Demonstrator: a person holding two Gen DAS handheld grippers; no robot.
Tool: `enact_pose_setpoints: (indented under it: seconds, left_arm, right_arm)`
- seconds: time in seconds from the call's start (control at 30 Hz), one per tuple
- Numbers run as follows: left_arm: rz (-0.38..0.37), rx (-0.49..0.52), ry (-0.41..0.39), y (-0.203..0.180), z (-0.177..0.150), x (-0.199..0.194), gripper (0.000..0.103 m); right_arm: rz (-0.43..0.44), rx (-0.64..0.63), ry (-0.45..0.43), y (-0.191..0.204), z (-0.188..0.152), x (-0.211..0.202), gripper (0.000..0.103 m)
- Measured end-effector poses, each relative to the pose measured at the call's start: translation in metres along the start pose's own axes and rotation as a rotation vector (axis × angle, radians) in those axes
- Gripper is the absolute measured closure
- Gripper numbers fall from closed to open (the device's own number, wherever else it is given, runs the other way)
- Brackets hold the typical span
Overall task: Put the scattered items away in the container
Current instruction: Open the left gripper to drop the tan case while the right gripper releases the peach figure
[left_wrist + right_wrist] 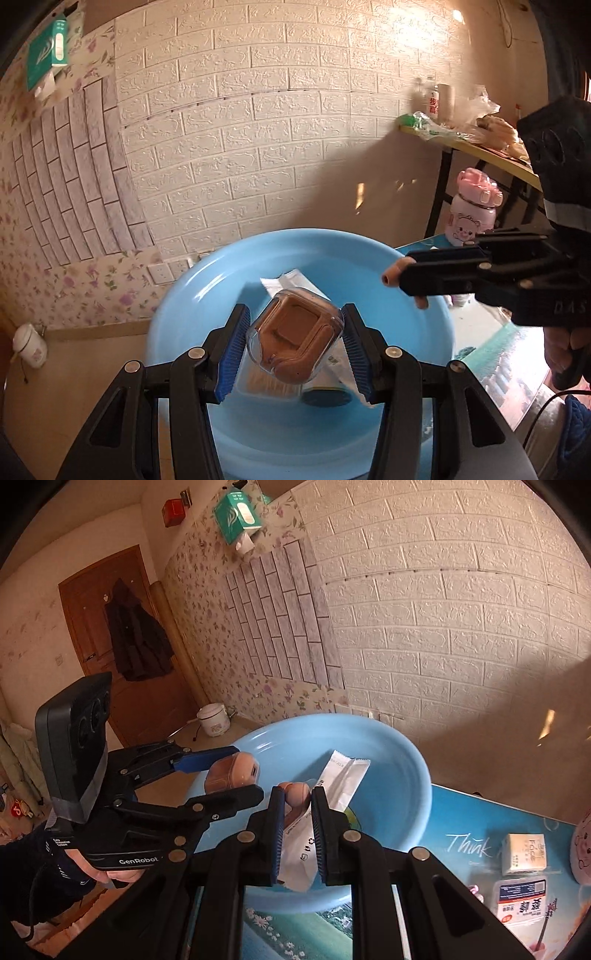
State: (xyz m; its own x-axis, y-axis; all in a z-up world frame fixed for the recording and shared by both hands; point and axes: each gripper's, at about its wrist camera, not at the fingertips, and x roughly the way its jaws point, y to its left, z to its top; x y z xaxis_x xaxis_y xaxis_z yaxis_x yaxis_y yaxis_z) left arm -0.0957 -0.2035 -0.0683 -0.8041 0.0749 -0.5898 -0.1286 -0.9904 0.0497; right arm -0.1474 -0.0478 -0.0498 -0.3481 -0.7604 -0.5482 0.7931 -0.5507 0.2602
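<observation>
Basin (177,317) of pale blue plastic is seen below both grippers, set on a printed table mat (461,834). A white sachet (343,779) is seen lying inside it, and a second flat pack is half hidden beneath the left gripper.

A clear plastic case (293,341) with a brown earphone-like insert is clamped between the blue pads (232,365) of the left gripper (293,350) and is held above the basin's middle. The same case (232,771) is seen from the right wrist view, pinched at its sides.

The right gripper (297,834) is drawn narrow, and a small tan, rounded object (295,792) is gripped at its tips, over the basin; what it is cannot be told.

On the mat, well apart from the basin, a small beige box (524,853) and a labelled clear packet (519,901) are left lying. A pink cartoon bottle (472,210) is stood beside the basin's far rim.
</observation>
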Motion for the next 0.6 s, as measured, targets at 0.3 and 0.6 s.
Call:
enact_pose_setpoints:
  seconds: [0.3, 0.6]
  left_arm:
    - [0.018, -0.018, 0.021, 0.005, -0.007, 0.008, 0.035]
    - [0.017, -0.025, 0.02, 0.004, -0.011, 0.006, 0.029]
  right_arm:
    - [-0.041, -0.008, 0.068, -0.005, -0.005, 0.018, 0.087]
    - [-0.05, 0.015, 0.087, -0.011, -0.013, 0.02, 0.07]
